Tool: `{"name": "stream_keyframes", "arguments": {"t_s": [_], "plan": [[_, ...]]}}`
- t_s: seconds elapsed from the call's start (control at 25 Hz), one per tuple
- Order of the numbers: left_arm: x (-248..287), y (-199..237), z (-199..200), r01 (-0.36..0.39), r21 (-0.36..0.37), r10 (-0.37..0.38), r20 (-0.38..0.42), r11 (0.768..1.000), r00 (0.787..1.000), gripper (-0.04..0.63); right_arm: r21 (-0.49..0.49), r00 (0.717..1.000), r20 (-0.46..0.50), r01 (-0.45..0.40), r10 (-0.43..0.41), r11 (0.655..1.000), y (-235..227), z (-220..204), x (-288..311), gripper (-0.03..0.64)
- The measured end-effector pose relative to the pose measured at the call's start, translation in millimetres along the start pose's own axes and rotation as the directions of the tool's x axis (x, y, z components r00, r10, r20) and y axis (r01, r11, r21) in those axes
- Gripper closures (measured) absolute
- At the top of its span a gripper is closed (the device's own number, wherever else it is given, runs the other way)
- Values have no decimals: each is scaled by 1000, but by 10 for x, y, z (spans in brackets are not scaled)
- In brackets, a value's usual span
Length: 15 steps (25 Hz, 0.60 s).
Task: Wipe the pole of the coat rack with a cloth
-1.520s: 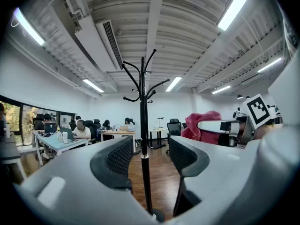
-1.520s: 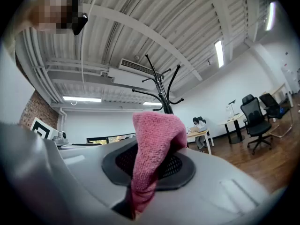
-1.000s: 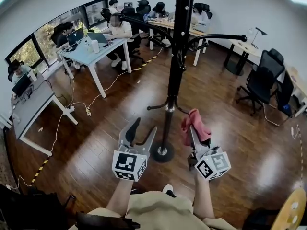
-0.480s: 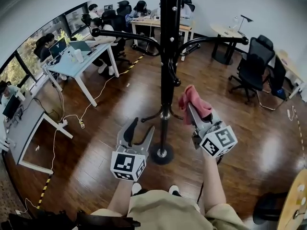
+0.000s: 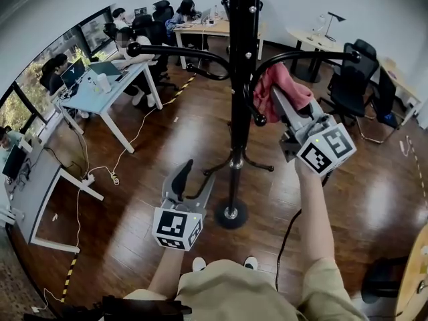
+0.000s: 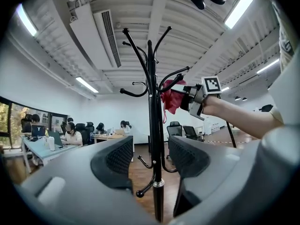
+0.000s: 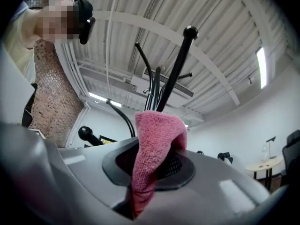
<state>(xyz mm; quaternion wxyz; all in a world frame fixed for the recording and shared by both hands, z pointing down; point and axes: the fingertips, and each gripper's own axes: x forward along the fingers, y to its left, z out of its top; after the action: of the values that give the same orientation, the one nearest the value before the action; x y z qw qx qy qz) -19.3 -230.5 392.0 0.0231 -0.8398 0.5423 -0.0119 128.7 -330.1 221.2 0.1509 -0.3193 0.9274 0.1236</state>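
The black coat rack pole (image 5: 239, 105) rises from its round base (image 5: 231, 214) on the wooden floor. My right gripper (image 5: 279, 97) is held high, just right of the pole among the curved hook arms (image 5: 294, 55), and is shut on a pink cloth (image 5: 284, 80). In the right gripper view the cloth (image 7: 152, 149) is clamped between the jaws, with the hooks (image 7: 177, 64) above. My left gripper (image 5: 198, 176) stays low, left of the pole, open and holding nothing. The left gripper view shows the pole (image 6: 152, 125) past the open jaws, and the cloth (image 6: 171, 97) up high.
Desks with seated people (image 5: 110, 72) stand at the back left. Black office chairs (image 5: 354, 79) and a small round table with a lamp (image 5: 314, 39) are at the back right. A cable (image 5: 134, 139) runs across the floor. A long hook arm (image 5: 174, 51) reaches left.
My right gripper has lifted the pink cloth from low beside the pole up to the hook arms. The left gripper has hardly moved.
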Motion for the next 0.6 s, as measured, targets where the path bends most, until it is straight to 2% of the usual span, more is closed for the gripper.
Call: {"name": "stream_keyframes", "arguments": {"t_s": [0.16,0.24,0.32,0.4,0.48,0.6], "plan": [[-1,141,56,-18,9,18,9,1000,1000,374,2,993,96,62,-62,998,-148,271,-77,566],[-8,218,58,-28,9,28,9,1000,1000,373,-14,982,159,110,-106,994,-192,436,-137,566],[-25,266,50,-34,11,34,6,999,999,373,-9,951,248,194,-185,981,-282,656,-316,566],[-34,302,53,-42,12,42,7,999,999,373,1,907,334,274,-259,962,-386,885,-541,566],[-27,342,57,-50,9,50,10,999,999,373,-8,873,400,310,-281,951,-426,1110,-680,566],[0,344,66,-44,-6,44,14,999,999,374,-36,854,431,341,-293,940,-448,1295,-754,566]]}}
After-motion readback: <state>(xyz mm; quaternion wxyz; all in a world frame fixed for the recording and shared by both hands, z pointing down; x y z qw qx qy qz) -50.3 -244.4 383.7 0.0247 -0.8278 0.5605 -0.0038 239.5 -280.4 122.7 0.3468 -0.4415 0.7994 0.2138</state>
